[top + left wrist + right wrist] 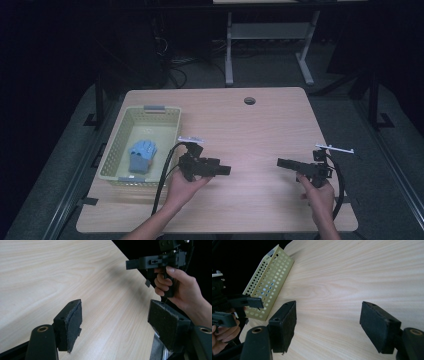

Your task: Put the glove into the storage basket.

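Blue glove (pixel 142 155) lies crumpled in the basket (pixel 170 131) at nine o'clock — fingers blurred; left gripper (pixel 226 170) and right gripper (pixel 281 162) gape wide, holding nothing.

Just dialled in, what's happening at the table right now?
A person holds a set of tongs in each hand above the wooden table, tips facing each other. The left tongs and the right tongs both stand open and hold nothing. A blue glove lies inside the yellow-green basket at the table's left side, next to the left tongs. Neither set touches the basket or the glove.
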Demonstrator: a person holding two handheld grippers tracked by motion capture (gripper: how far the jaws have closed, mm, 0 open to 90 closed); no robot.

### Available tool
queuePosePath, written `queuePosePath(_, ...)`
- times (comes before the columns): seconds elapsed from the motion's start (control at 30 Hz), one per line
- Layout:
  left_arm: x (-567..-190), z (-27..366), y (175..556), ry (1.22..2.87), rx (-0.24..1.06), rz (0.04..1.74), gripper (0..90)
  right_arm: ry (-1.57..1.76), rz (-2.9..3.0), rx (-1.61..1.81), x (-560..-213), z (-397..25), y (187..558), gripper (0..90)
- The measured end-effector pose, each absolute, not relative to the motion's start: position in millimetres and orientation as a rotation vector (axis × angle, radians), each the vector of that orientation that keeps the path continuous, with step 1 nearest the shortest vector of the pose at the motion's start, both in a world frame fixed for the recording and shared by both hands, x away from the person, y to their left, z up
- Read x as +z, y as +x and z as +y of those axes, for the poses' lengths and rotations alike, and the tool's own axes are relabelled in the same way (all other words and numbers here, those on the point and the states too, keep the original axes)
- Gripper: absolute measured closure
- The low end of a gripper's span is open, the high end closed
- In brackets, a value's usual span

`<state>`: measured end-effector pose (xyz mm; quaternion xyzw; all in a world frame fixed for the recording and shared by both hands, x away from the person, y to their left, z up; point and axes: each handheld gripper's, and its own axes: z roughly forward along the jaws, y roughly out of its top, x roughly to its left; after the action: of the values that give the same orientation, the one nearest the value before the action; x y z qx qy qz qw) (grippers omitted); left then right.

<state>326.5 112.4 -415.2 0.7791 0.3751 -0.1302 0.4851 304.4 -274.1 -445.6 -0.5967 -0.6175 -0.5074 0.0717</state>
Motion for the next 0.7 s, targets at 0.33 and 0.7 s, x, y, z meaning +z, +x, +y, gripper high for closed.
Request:
queuePosePath(0.33, -426.4, 109.8, 316.6, 1.892, -0.337, 0.898, 27.2, -1.808, -1.843, -1.523, -454.1, -287.0, 291.0, 29.1)
queuePosePath(0.7, -431.3, 110.4, 303.2, 1.885, -0.333, 0.860, 27.2, -1.800, -1.840, -1.542, -457.2, -295.8, 279.3, 28.9)
